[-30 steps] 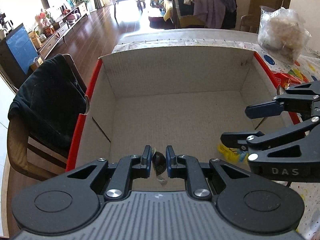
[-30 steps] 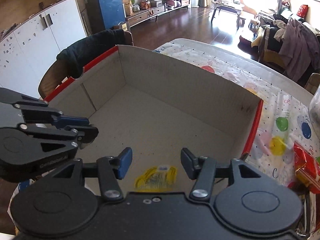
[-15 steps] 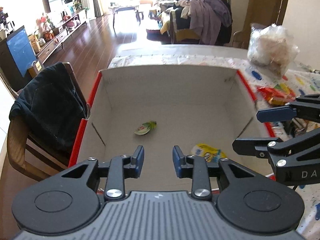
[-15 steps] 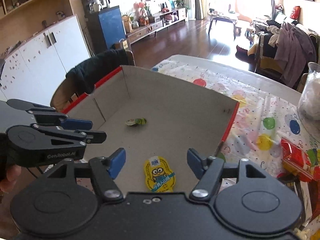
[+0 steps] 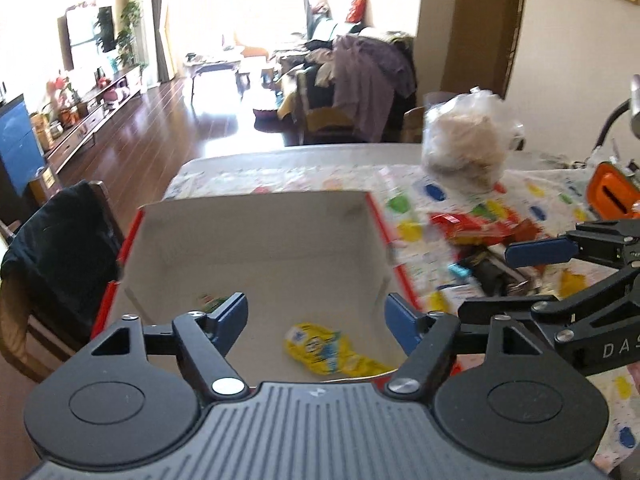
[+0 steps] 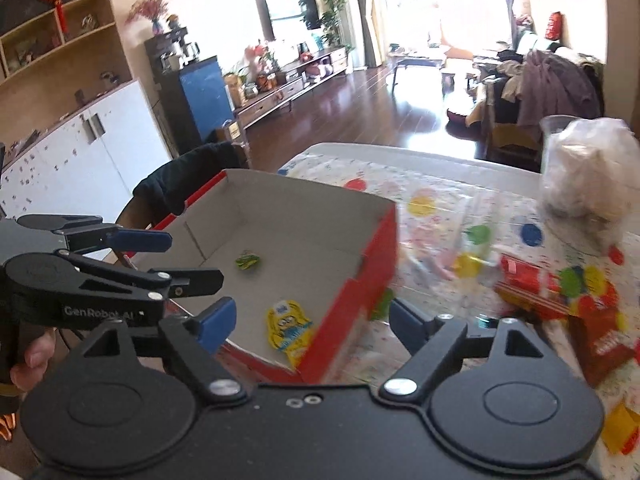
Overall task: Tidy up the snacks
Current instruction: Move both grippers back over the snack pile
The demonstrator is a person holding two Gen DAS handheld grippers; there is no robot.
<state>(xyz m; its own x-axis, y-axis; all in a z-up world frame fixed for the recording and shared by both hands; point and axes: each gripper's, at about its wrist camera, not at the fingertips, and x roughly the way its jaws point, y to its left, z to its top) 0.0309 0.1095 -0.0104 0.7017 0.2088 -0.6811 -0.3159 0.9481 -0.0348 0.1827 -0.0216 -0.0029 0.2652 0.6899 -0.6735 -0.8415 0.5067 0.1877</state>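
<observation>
1. The left gripper (image 5: 316, 320) is seen above the near edge of the cardboard box (image 5: 256, 236); its jaws are opening, and nothing is held between them.
2. The right gripper (image 6: 308, 320) is seen over the box's red corner, jaws likewise opening and empty.
3. A yellow snack pouch (image 6: 290, 330) lies flat on the box floor near the front wall.
4. A small green snack (image 6: 247, 260), blurred, is seen farther back in the box.
5. Red packets (image 6: 532, 284), possibly more snacks, are left on the dotted tablecloth (image 6: 440, 204) beside the box.
</observation>
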